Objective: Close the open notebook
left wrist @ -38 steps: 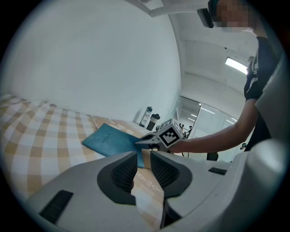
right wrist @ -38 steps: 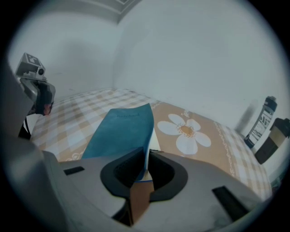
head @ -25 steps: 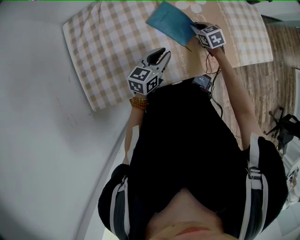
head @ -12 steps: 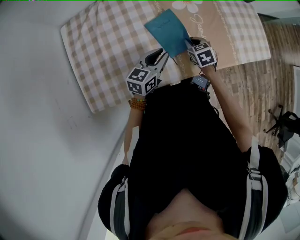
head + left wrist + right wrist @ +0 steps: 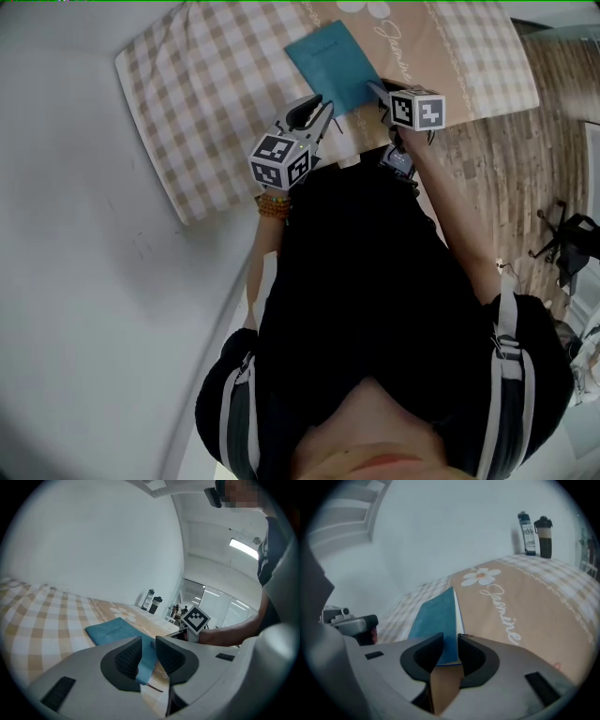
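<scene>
Checked cloth (image 5: 206,103) carries the teal notebook (image 5: 333,66), lying closed. My right gripper (image 5: 447,651) is at its near corner, jaws opening around the edge. My left gripper (image 5: 148,656) hovers beside the notebook, narrowly parted and empty. Withdrawing too early could snag the cover and reopen it.

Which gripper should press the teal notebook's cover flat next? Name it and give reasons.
Right, probably. The right gripper is at the teal notebook's near corner, its jaws opening with that corner showing between them. The left gripper hangs off the near edge, jaws apart on nothing.
</scene>
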{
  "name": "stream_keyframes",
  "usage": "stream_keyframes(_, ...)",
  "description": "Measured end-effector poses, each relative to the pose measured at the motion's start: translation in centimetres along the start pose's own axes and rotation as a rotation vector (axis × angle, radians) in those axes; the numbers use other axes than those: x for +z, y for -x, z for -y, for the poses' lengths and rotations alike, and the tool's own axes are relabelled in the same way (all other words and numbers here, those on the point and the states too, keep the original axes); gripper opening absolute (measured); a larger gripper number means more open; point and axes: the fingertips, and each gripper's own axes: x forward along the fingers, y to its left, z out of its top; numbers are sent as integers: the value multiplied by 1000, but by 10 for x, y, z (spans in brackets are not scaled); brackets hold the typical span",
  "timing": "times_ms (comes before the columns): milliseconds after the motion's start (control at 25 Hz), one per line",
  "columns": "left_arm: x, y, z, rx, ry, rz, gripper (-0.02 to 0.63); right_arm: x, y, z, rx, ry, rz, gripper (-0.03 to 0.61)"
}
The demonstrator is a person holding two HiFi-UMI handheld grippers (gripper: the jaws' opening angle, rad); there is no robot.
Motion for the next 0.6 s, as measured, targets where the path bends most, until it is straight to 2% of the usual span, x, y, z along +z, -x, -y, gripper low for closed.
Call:
stream_keyframes(160, -3, 7, -3, 12, 1, 1, 98, 6, 13, 25, -112, 182, 44, 123)
stream_keyframes(240, -7, 10, -4, 17, 5, -3, 98, 7, 15, 26, -133, 273, 56, 121)
stream_keyframes(440, -6, 10, -2, 20, -6, 0, 98, -2, 5, 24, -161, 451, -5, 103)
stream_keyframes(520, -2, 12, -2, 36, -44, 5, 98, 6, 10, 19, -156, 489, 27, 103)
stream_keyframes(600, 7, 15, -5, 80, -124, 16, 98, 25, 24, 4, -122, 524, 131, 96)
